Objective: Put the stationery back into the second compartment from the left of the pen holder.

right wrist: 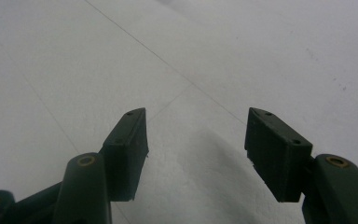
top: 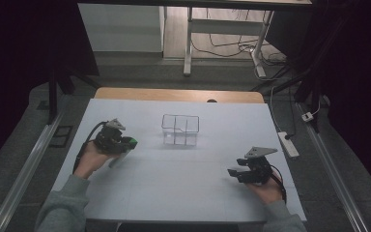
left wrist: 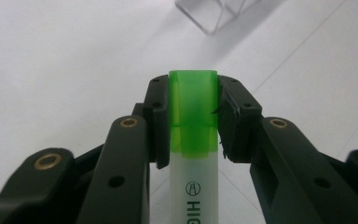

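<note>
A highlighter with a green cap (left wrist: 193,112) and a white barrel is clamped between the jaws of my left gripper (left wrist: 193,100), which is shut on it near the cap. In the high view that left gripper (top: 127,143) is held at the table's left, the green cap (top: 132,142) pointing right toward a clear plastic divided box (top: 180,129) near the table's middle. My right gripper (right wrist: 196,140) is open with nothing between its jaws, low over the white table. In the high view the right gripper (top: 234,172) sits at the front right.
The white-covered table (top: 183,179) has a wooden edge at the back. A corner of the clear box (left wrist: 214,14) appears ahead of the left gripper. Beyond the table stand desk legs, floor cables and a power strip (top: 288,144) at the right.
</note>
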A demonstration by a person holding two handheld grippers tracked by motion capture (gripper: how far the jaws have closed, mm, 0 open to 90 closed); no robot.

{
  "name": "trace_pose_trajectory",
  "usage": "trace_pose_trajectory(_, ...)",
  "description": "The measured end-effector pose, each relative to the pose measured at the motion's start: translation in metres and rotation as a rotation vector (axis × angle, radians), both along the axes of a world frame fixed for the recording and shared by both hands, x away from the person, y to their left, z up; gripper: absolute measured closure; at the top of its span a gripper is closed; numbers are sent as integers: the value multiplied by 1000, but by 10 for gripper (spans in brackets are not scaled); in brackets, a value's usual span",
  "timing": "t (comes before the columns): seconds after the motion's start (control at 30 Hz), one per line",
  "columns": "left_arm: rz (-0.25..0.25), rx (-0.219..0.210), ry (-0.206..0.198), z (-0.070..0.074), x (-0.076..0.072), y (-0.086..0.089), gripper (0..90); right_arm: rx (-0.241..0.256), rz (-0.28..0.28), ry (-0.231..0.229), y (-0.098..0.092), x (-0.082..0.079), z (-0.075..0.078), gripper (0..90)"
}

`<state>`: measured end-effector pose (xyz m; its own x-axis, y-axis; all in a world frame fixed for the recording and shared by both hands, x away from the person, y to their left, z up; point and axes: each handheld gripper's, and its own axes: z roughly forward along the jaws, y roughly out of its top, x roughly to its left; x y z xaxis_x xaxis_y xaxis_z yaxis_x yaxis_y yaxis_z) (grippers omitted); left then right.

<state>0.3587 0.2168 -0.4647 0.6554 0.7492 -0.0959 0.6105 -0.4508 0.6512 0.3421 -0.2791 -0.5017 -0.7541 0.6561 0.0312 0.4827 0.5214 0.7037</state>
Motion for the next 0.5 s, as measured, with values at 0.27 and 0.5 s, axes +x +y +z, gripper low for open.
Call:
trace_pose_trajectory(0.27, 30, -61, -62, 10, -5, 13, 665, -2, -1, -2, 0, 0, 0, 389)
trace_pose_trajectory(0.5, 44, -92, -110, 14, -7, 18, 665, -3, -4, -2, 0, 1, 0, 388)
